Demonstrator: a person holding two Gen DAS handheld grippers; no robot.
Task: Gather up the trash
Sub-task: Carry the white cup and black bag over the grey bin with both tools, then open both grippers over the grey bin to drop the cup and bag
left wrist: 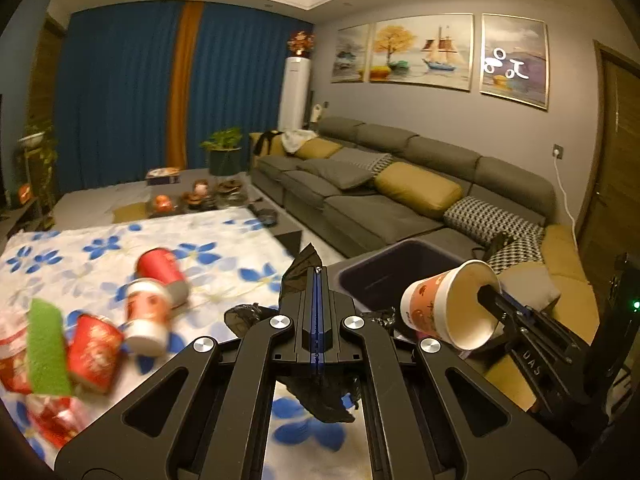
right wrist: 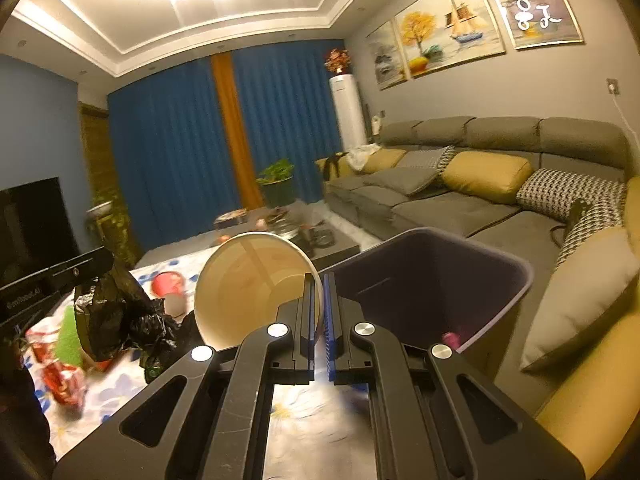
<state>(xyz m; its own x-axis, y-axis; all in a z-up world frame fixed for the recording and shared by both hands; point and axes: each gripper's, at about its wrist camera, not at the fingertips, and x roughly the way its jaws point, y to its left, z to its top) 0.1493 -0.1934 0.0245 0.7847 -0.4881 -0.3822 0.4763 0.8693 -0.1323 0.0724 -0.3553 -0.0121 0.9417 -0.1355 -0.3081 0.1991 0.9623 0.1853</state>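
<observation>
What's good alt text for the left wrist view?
The shut left gripper pinches a crumpled black plastic bag above a blue-flowered white cloth strewn with red paper cups. At right, the right gripper holds an orange-printed paper cup by its rim near a dark plastic bin.

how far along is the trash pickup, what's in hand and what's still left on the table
Early. Done: only something small and pink shows inside the bin. In hand: the right gripper is shut on a paper cup's rim beside the bin, and the left gripper is shut on a black plastic bag. Left: red cups, a green sponge and wrappers on the floral tablecloth.
</observation>
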